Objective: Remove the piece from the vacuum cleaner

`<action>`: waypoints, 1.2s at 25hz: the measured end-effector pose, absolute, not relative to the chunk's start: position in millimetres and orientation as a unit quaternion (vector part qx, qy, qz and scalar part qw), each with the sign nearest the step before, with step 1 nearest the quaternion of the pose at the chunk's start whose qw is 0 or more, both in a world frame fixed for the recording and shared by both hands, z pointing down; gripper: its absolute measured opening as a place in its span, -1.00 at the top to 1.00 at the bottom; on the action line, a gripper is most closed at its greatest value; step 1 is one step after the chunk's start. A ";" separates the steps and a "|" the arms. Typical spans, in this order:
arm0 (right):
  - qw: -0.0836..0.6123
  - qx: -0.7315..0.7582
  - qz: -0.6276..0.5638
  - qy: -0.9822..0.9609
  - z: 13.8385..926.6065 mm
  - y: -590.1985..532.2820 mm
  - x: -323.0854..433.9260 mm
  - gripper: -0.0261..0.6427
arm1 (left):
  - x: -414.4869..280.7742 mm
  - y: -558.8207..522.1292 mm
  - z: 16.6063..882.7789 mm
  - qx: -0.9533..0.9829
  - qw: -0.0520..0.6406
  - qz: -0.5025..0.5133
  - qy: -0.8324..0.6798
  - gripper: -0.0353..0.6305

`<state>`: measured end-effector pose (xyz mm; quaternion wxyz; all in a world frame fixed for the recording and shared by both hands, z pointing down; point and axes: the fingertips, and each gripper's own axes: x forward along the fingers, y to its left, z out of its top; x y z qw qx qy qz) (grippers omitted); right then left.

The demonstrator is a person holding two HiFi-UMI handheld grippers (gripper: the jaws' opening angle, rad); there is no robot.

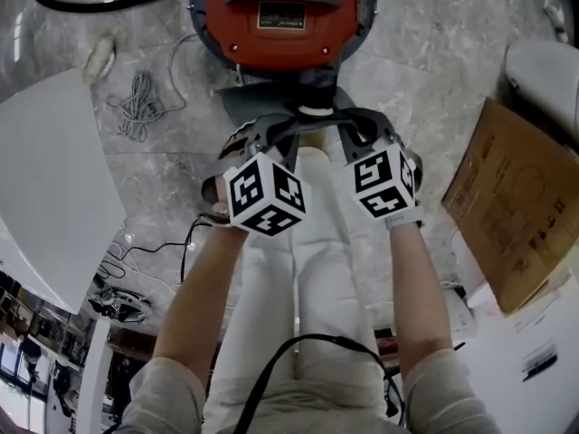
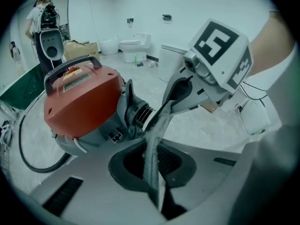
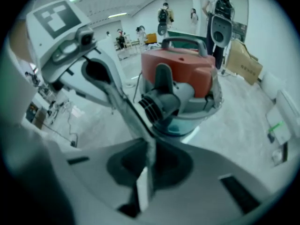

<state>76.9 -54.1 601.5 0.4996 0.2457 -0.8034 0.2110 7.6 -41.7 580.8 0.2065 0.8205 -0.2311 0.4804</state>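
Marble floor, cable lying loose. We hold left gripper and right gripper nose to nose at vacuum front. Both jaws closed tight, nothing between them. Ribbed grey piece sits in vacuum socket, just beside tips. Risks, we judge: shut jaws can't grip, tips clash, and a pull drags vacuum rather than freeing piece.

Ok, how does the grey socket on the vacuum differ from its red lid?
The red lid is smooth and domed; the grey socket is ribbed and round. The lid caps the top and carries a handle; the socket sticks out of the side, lower down. Both are parts of the same vacuum.
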 end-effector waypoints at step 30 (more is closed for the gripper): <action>0.517 0.275 0.191 -0.788 590.5 -52.2 76.9 0.84 | 0.0 -39.5 576.5 0.797 0.276 0.462 -0.274 0.79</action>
